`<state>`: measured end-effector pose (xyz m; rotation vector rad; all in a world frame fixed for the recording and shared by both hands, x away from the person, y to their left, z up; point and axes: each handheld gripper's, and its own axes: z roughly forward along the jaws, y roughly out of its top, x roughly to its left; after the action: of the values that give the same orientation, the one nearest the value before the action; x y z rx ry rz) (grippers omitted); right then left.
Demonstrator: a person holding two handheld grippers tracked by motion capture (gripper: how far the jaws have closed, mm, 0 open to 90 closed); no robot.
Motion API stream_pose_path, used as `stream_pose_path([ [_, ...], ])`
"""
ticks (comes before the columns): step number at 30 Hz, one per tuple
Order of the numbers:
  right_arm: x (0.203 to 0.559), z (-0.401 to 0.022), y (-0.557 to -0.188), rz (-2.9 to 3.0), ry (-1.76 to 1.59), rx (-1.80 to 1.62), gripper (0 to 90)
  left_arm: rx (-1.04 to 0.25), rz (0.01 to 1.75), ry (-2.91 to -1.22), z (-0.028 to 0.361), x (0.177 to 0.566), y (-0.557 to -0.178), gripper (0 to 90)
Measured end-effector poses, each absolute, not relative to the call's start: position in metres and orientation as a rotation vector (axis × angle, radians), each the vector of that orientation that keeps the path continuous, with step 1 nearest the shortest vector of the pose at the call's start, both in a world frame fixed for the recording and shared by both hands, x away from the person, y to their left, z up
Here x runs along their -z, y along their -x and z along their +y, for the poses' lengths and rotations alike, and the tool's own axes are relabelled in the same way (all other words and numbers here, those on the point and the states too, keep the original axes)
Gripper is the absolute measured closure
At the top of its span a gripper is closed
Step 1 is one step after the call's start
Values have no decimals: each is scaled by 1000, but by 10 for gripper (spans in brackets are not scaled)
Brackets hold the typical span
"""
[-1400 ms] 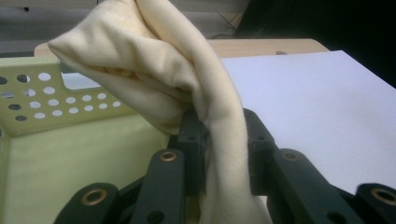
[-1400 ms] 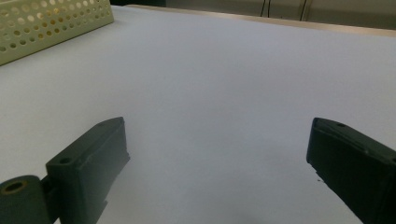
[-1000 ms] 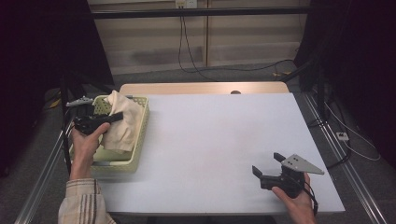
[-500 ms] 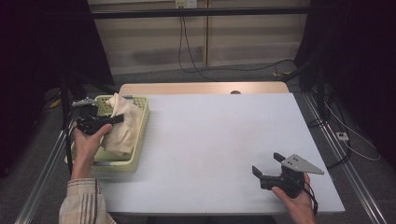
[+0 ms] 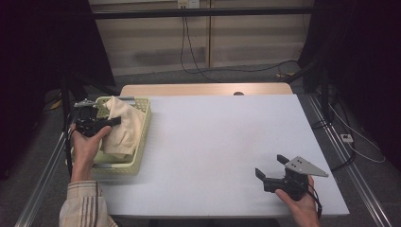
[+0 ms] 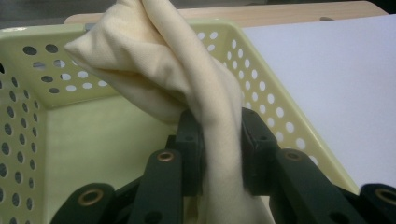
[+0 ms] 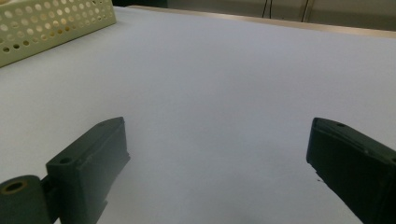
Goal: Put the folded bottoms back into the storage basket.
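Cloth first, at the far left: my left gripper (image 5: pixel 109 122) has its jaws clamped on a fold of the cream cloth (image 5: pixel 124 126), which sits bunched up inside the pale yellow perforated basket (image 5: pixel 142 142) at the left edge of the white table (image 5: pixel 208 142). In the left gripper view the cloth (image 6: pixel 187 84) rises out of the jaws in a twisted rope, its long axis running up and away from me toward the basket's far wall (image 6: pixel 60 70), so the bulk of the fabric lies ahead of and above the pinch, not below it. That is the relation I care about: to clear the basket I judge the lift must go up and then rightward over the near-side rim (image 6: pixel 299 135), toward the open table, or the trailing part will drag on the wall (how much of it lies under the pinch is hidden by my own jaws). Moving right, the middle of the table is bare. At the near right corner my right gripper (image 5: pixel 272 168) rests low by the table surface, jaws spread wide with nothing between them; the right gripper view shows bare white table (image 7: pixel 210 93) between the two black jaws and a corner of the basket (image 7: pixel 51 21) well off at the upper left. So the left hand is plainly nearer, already holding, and the right is well apart.
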<state>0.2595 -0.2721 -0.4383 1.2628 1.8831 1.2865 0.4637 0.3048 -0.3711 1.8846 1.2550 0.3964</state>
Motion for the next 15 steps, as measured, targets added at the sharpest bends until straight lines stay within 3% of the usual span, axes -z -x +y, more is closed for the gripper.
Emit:
stream_pose_path([
  [15, 438, -272, -260, 1886, -1262, -1287, 52, -456, 1310, -1905, 305, 377, -468, 711],
])
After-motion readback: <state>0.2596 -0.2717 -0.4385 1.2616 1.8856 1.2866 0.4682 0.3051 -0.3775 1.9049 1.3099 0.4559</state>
